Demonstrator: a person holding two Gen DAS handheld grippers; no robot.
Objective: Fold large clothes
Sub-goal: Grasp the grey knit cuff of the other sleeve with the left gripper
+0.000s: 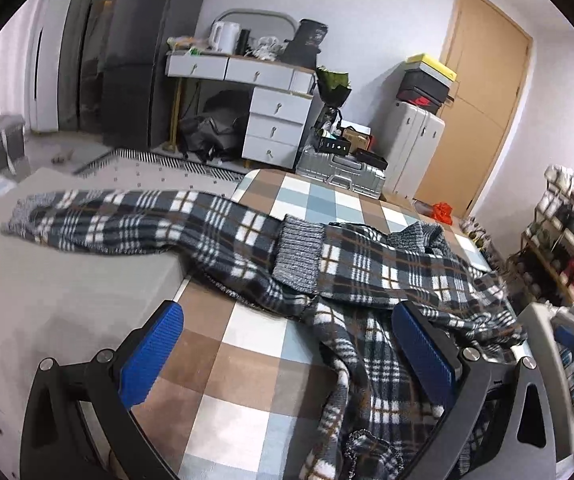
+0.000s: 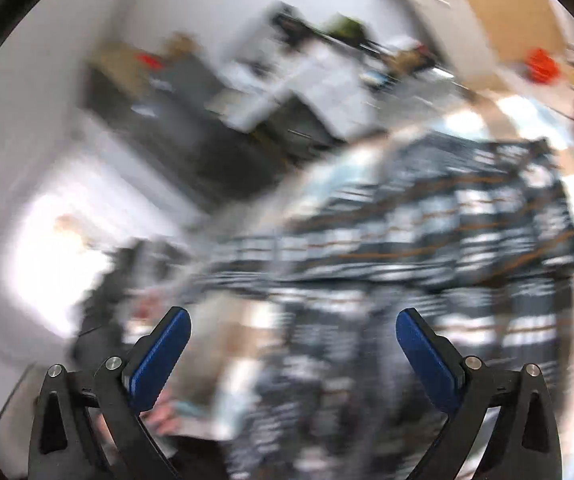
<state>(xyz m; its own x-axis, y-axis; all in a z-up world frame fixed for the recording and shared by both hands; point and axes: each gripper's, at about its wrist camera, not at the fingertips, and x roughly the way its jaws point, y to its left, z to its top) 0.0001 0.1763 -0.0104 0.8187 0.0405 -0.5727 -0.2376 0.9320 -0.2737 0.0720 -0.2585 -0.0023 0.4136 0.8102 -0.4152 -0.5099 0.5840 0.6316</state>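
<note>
**Inspector:** Risk first. The left gripper [image 1: 287,350] hangs with jaws spread wide over the near hem of the plaid garment [image 1: 367,276], gripping nothing. The cloth is bunched there, so in my judgement a closing pinch could catch several layers, or the checkered cover [image 1: 247,356] beneath, and drag the fold crooked.

**Assistant:** And the right side?

**Inspector:** The right gripper [image 2: 293,350] is likewise spread wide and empty. Its view is badly smeared; a grasp attempted from such a view could miss the edge entirely.

**Assistant:** Where does the garment lie?

**Inspector:** Crumpled across the cover, one grey cuff [image 1: 299,256] folded over the body. Farther off, the other sleeve [image 1: 127,216] stretches left onto the grey surface [image 1: 47,280]; left splayed, it would spoil the fold. Beyond stand a white dresser [image 1: 271,120] and a door [image 1: 483,100].
</note>
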